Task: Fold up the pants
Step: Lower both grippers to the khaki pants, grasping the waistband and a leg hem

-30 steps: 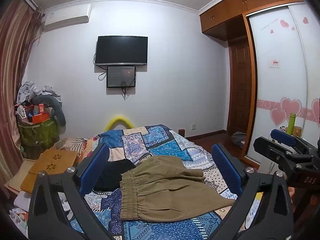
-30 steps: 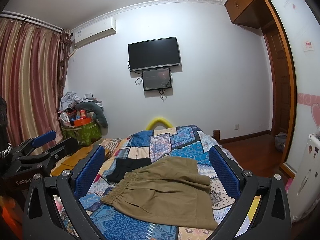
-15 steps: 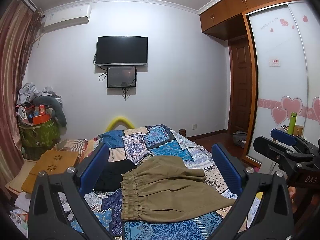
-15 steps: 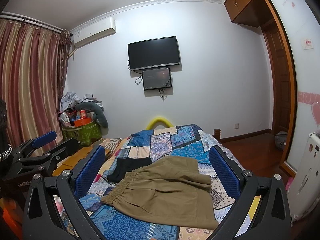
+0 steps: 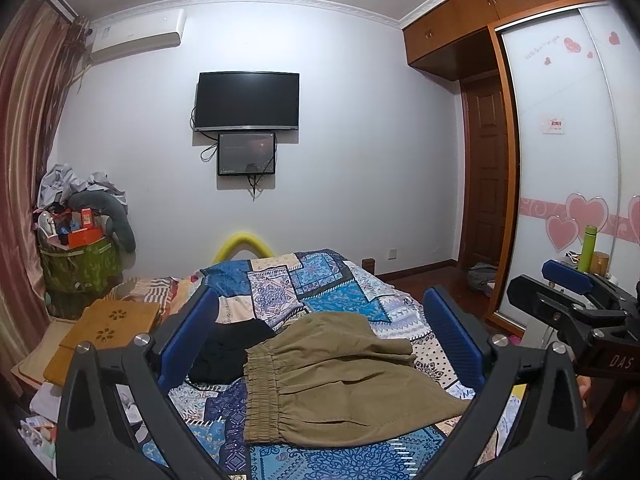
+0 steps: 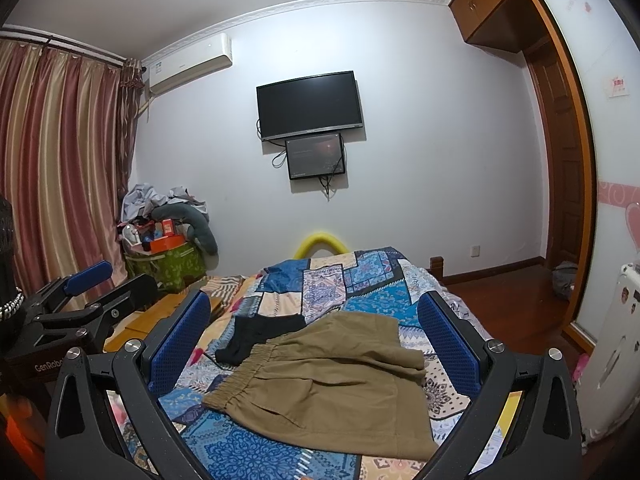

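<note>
Khaki pants (image 5: 336, 380) with an elastic waistband lie flat on the patchwork bed cover (image 5: 320, 292), waistband to the left; they also show in the right wrist view (image 6: 332, 384). My left gripper (image 5: 320, 344) is open and empty, held above the near end of the bed, apart from the pants. My right gripper (image 6: 316, 348) is open and empty, also above the pants. Each gripper shows at the edge of the other's view: the right one (image 5: 568, 300), the left one (image 6: 80, 300).
A black garment (image 5: 228, 348) lies beside the waistband. A wooden lap table (image 5: 108, 328) and a full green bin (image 5: 80, 272) stand left of the bed. A wardrobe (image 5: 568, 160) and door are on the right. A TV (image 5: 248, 100) hangs on the far wall.
</note>
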The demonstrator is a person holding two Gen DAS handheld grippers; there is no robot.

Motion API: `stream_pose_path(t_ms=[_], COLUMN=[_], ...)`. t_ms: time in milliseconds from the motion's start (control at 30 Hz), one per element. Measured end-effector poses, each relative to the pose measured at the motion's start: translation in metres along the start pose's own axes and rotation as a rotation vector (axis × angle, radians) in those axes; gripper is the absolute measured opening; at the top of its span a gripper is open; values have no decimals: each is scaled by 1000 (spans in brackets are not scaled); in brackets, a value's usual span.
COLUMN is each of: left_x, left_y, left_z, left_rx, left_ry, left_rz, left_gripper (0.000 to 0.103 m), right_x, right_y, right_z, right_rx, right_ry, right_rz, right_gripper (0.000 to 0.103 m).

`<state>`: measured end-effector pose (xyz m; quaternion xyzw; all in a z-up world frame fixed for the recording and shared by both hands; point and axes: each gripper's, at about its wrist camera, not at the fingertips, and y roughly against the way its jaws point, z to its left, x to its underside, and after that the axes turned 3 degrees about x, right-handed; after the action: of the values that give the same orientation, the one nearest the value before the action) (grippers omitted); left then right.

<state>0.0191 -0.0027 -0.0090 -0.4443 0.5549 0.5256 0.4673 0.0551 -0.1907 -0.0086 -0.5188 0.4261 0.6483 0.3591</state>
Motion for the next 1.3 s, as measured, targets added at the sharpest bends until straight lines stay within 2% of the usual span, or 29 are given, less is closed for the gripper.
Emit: stream_pose_path(t_ms=[300, 433, 600, 867, 1067, 1167, 1300], left_x=[3, 7, 16, 50, 93, 116, 143], left_y=[-14, -31, -69, -167, -242, -272, -301], left_z=[5, 9, 23, 67, 115, 137, 152], left_rx=[-3, -10, -42, -106, -113, -109, -105], left_ry=[8, 19, 25, 6, 56, 101, 131], left_rz=[20, 48, 111, 328, 543, 638, 743], left_gripper=[103, 103, 103, 103, 103, 103, 93], right_x=[-1, 4, 13, 46, 79, 100, 125], right_y=[-13, -25, -55, -124, -184, -212, -245], right_z=[-2, -8, -26, -77, -128, -141, -155], right_rx=[3, 14, 36, 92, 79, 82, 76], right_ry=[-6, 2, 12, 94, -6, -29, -23], right_rz=[23, 37, 98, 276, 466, 567, 678], right_gripper=[103, 103, 103, 103, 103, 101, 95])
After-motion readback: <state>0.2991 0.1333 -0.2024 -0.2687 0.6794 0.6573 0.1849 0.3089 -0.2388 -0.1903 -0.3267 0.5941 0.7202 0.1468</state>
